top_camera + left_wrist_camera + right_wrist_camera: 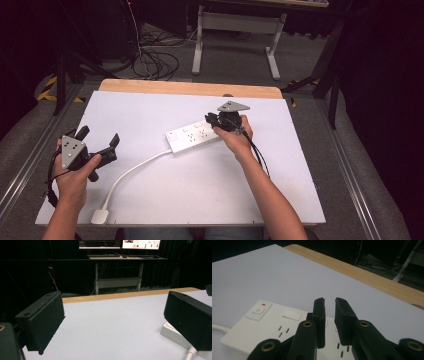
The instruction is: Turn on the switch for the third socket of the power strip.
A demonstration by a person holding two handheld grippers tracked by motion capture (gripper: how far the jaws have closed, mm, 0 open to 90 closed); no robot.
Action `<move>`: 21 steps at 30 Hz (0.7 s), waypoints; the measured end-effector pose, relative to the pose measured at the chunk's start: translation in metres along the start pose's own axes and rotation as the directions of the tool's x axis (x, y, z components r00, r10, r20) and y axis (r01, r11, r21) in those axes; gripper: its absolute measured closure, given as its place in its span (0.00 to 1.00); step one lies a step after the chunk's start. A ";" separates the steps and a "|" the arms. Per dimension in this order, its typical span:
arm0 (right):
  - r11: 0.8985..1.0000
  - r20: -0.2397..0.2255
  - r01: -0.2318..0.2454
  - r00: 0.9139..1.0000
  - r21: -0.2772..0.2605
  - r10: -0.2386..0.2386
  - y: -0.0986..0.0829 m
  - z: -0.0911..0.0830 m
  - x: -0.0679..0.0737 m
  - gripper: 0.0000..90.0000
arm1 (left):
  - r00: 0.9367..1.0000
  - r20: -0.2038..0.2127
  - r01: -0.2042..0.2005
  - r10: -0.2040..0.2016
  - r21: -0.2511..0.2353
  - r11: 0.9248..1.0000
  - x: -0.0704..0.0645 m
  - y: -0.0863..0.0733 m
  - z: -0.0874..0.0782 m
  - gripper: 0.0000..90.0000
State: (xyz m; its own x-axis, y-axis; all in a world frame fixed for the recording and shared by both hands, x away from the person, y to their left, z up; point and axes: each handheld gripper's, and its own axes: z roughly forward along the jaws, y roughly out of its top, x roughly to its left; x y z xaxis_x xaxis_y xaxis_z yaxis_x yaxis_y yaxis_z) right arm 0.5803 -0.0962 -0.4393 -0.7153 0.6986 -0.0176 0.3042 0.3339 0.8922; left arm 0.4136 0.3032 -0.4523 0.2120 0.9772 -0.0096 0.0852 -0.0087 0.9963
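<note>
A white power strip (pixel 192 136) lies flat near the middle of the white table top (pixel 210 190). Its power switch (pixel 258 310) carries a red mark at the end nearest the cable. The white cable (pixel 131 173) curves toward the front left and ends in a plug (pixel 100 216). My right gripper (pixel 213 121) hovers just over the strip's right end, jaws almost together with nothing between them (pixel 329 303). My left gripper (pixel 99 136) is held at the table's left side, well apart from the strip, jaws wide open and empty (pixel 112 320). The strip's corner (pixel 172 333) peeks past the right jaw.
A wooden table edge (pixel 190 88) runs along the far side. Beyond it stand a white desk frame (pixel 235 25) and loose cables on the floor (pixel 155 62). Monitors (pixel 120 243) glow in the dark background.
</note>
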 end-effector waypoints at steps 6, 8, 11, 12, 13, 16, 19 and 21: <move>1.000 -0.015 -0.006 1.000 -0.016 0.006 0.002 -0.005 0.005 0.76 | 1.000 0.006 -0.004 0.004 0.000 1.000 -0.001 0.000 0.001 0.04; 1.000 -0.017 -0.010 1.000 -0.017 0.010 0.003 -0.007 0.007 0.75 | 1.000 0.006 -0.007 0.007 0.002 1.000 -0.001 0.000 0.000 0.04; 1.000 -0.021 -0.009 1.000 -0.020 0.008 0.004 -0.010 0.008 0.75 | 1.000 0.001 -0.004 0.004 0.000 1.000 0.000 0.001 0.000 0.04; 1.000 -0.020 -0.008 1.000 -0.024 0.008 0.004 -0.010 0.009 0.75 | 1.000 0.002 -0.001 0.001 -0.001 1.000 0.000 0.001 0.000 0.04; 1.000 -0.021 -0.006 1.000 -0.023 0.006 0.004 -0.011 0.009 0.75 | 1.000 0.003 0.001 -0.001 -0.001 1.000 0.000 0.001 0.000 0.04; 1.000 -0.025 -0.008 1.000 -0.030 0.007 0.005 -0.015 0.010 0.75 | 1.000 0.006 0.006 -0.006 -0.002 1.000 -0.001 0.001 0.001 0.04; 0.999 -0.024 -0.006 1.000 -0.033 0.005 0.005 -0.018 0.010 0.74 | 1.000 0.009 0.003 -0.003 0.000 1.000 -0.002 0.001 0.001 0.04; 0.999 -0.025 -0.007 1.000 -0.035 0.006 0.005 -0.020 0.011 0.74 | 1.000 0.011 0.001 -0.001 -0.002 1.000 -0.002 0.001 0.001 0.04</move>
State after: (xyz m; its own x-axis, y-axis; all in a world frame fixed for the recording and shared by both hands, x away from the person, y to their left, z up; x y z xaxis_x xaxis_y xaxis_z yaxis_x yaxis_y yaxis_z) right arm 0.5614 -0.0999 -0.4263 -0.7287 0.6848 -0.0011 0.2869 0.3067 0.9075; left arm 0.4147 0.3011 -0.4514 0.2226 0.9748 -0.0118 0.0839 -0.0071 0.9964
